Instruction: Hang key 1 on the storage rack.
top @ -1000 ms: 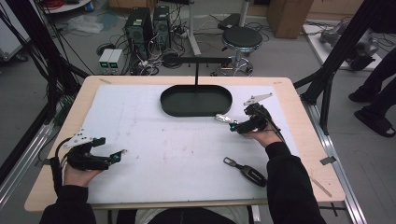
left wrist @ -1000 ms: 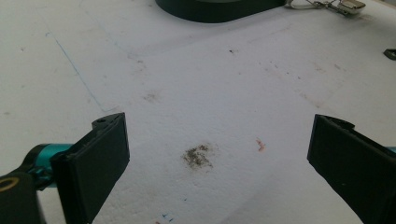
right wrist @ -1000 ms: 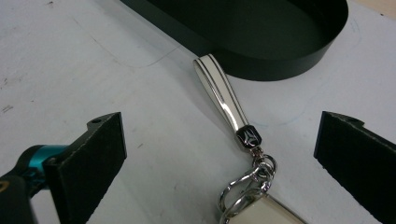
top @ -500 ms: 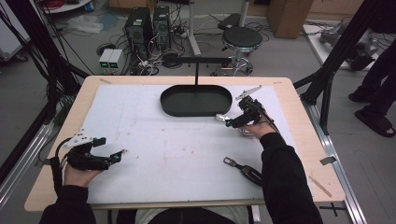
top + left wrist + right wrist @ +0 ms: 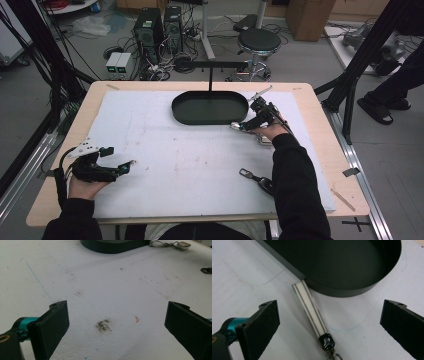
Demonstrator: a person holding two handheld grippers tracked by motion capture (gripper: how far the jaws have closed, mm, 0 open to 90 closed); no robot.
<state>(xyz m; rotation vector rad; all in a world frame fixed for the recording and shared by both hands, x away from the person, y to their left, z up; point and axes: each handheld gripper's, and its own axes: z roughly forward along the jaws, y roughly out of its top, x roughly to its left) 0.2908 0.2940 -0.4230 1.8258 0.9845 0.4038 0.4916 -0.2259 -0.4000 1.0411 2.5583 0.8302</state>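
your right gripper point(image 5: 239, 126) hangs low over the white mat point(image 5: 165, 150) at the near right end of the black oval tray point(image 5: 210, 107), its jaws spread wide apart and holding nothing. in the right gripper view a pale striped strap point(image 5: 310, 307) lies flat on the mat between those open jaws, its far end touching the tray's outer wall point(image 5: 342, 291) and its near end joined to a small dark clasp point(image 5: 326, 342) with a bit of metal ring below it. the strap sits closer to the left jaw than the right one, and neither jaw touches it. your left gripper point(image 5: 131, 163) rests in your hand near the front left corner of the mat, well apart from the tray, jaws also spread wide over bare, stained mat. a black car key point(image 5: 257, 179) lies on the mat beside your right sleeve point(image 5: 295, 190).
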